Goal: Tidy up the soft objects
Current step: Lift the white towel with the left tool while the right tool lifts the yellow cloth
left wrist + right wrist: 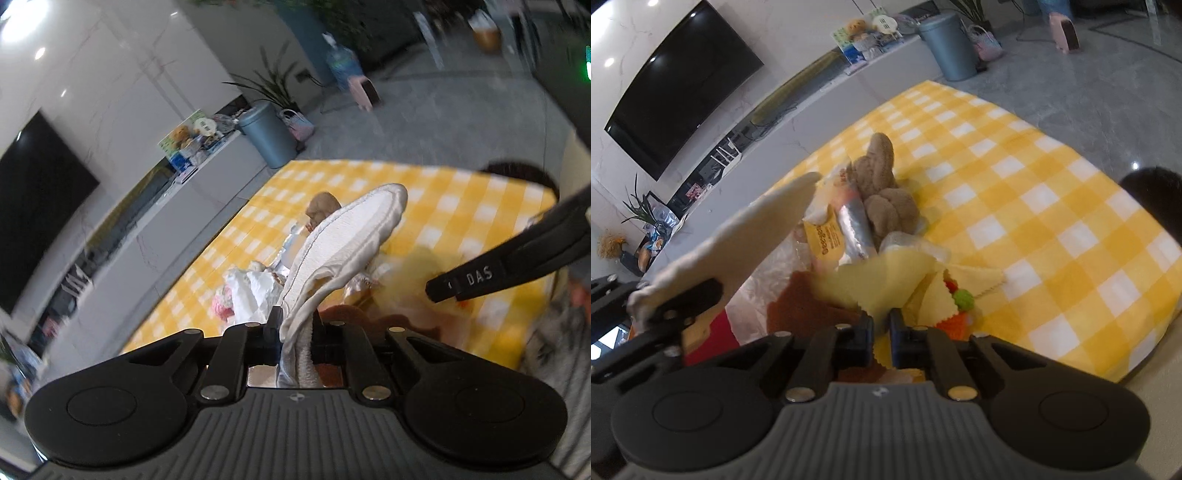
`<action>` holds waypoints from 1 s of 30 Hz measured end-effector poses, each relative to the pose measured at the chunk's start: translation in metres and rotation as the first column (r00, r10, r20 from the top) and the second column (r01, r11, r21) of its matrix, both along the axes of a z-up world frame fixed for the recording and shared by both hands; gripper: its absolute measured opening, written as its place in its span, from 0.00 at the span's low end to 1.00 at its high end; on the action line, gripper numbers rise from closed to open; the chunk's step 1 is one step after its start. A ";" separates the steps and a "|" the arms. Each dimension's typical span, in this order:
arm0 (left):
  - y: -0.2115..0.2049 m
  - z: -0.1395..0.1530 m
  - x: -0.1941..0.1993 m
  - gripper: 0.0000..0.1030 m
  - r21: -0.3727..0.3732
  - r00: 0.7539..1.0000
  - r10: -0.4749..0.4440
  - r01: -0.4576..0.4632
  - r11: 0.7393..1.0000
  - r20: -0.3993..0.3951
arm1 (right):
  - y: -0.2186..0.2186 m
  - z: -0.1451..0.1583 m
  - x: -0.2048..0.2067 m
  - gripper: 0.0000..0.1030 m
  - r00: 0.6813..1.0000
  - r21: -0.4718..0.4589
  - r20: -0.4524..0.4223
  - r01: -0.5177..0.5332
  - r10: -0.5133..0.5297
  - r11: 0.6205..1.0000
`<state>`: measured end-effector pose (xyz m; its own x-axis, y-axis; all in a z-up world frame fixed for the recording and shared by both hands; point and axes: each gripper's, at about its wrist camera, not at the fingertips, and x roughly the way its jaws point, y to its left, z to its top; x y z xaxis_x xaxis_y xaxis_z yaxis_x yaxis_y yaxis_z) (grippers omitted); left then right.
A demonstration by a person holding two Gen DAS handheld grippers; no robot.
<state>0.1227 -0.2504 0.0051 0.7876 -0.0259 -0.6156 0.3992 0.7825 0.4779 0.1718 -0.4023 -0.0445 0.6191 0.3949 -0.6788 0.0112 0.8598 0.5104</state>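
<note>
My left gripper is shut on a white padded cloth that stands up out of its jaws above the yellow checked blanket. In the right wrist view the same white cloth and left gripper show at the left. My right gripper is shut on the zigzag edge of a pale yellow cloth. Its black fingers enter the left wrist view from the right. A brown knotted plush, a brown cloth and a green and orange knitted piece lie close by.
Snack packets and a crumpled white plastic bag lie among the soft things, with a pink fluffy item beside the bag. A grey bin, a low white cabinet and a wall screen stand beyond the blanket. A dark rounded shape sits at its right edge.
</note>
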 end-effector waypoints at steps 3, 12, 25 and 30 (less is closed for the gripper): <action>0.014 0.010 0.004 0.12 -0.104 0.998 0.050 -0.053 0.993 -0.031 | -0.004 0.003 -0.002 0.04 1.000 0.019 0.019 0.010 -0.010 1.000; 0.048 0.016 0.018 0.10 -0.269 0.987 0.064 -0.101 0.958 -0.145 | -0.013 0.009 -0.008 0.01 0.997 0.109 0.081 0.000 -0.009 0.994; 0.061 0.044 0.006 0.10 -0.363 0.988 0.134 -0.152 0.919 -0.074 | -0.006 0.028 -0.015 0.55 0.991 0.014 0.132 0.030 -0.031 0.999; 0.060 0.039 0.007 0.10 -0.358 0.986 0.141 -0.165 0.919 -0.090 | 0.000 0.006 0.008 0.55 0.997 -0.062 0.034 0.076 -0.074 0.995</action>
<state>0.1301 -0.1906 0.0439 0.7606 -0.1387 -0.6342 0.2803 0.9513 0.1281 0.1796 -0.4021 -0.0381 0.6671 0.3038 -0.6802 0.0611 0.8877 0.4563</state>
